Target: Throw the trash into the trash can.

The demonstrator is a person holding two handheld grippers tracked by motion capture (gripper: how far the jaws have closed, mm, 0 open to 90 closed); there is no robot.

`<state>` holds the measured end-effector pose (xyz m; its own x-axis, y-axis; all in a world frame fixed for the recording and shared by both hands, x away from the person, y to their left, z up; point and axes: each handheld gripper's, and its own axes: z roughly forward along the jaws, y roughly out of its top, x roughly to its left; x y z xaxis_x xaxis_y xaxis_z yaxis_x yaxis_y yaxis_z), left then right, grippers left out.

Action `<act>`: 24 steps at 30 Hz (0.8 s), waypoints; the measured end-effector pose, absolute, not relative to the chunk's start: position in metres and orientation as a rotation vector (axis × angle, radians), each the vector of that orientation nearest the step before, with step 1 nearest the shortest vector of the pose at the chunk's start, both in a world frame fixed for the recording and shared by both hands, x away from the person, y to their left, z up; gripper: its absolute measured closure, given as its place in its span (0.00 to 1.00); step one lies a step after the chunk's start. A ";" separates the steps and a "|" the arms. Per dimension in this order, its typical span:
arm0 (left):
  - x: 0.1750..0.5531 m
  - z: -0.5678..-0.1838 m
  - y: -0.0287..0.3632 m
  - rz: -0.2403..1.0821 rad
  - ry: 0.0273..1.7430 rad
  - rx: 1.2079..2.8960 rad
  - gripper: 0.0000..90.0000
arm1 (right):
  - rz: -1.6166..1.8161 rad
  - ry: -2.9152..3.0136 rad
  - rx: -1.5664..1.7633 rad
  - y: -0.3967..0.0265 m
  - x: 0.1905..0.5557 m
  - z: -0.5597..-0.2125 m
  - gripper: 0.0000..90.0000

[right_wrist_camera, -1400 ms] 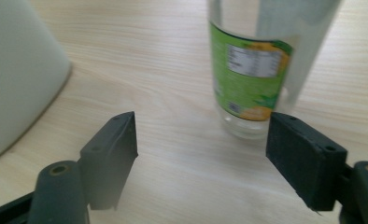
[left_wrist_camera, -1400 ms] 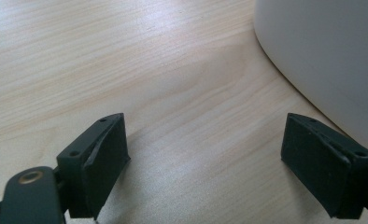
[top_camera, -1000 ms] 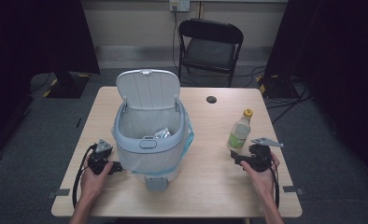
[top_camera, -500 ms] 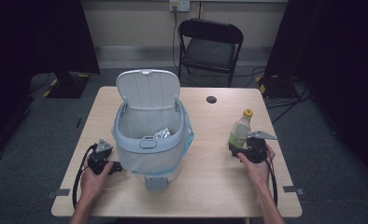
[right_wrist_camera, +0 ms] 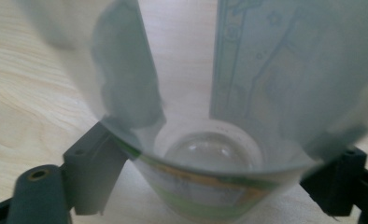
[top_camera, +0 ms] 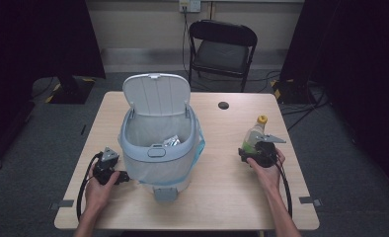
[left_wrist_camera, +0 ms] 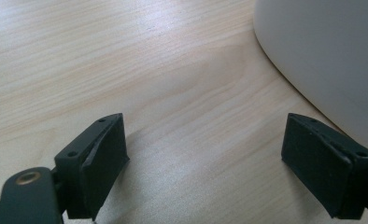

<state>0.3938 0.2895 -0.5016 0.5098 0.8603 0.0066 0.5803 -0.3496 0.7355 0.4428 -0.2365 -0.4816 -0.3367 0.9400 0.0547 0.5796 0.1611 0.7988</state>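
A clear plastic bottle (top_camera: 254, 135) with a yellow cap and a green label stands upright on the right side of the wooden table (top_camera: 217, 192). My right gripper (top_camera: 258, 149) is open, and its jaws stand on either side of the bottle's base. In the right gripper view the bottle (right_wrist_camera: 219, 116) rises close up between the two spread jaws. My left gripper (top_camera: 111, 168) rests open on the table beside the bin's left side, with nothing between its jaws. The left gripper view shows bare wood and the bin wall (left_wrist_camera: 331, 60) at the right.
A grey pedal bin (top_camera: 158, 148) with its lid up and a clear liner stands at the table's middle, with crumpled shiny waste (top_camera: 172, 142) inside. A small black disc (top_camera: 223, 105) lies at the far edge. A black folding chair (top_camera: 222, 47) stands behind the table.
My right gripper has moved forward and left up to the bottle, so that its jaws now straddle the base. The left gripper has stayed where it was.
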 end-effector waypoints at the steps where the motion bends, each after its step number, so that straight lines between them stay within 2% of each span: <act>1: 0.394 -0.502 0.289 0.522 1.173 2.065 0.15 | 1.031 1.982 1.435 -0.236 0.443 -0.483 0.23; 2: 0.394 -0.502 0.289 0.522 1.173 2.065 0.15 | 1.027 1.974 1.428 -0.236 0.443 -0.483 0.29; 24: 0.394 -0.502 0.289 0.522 1.175 2.062 0.15 | 1.044 2.041 1.362 -0.226 0.421 -0.480 0.28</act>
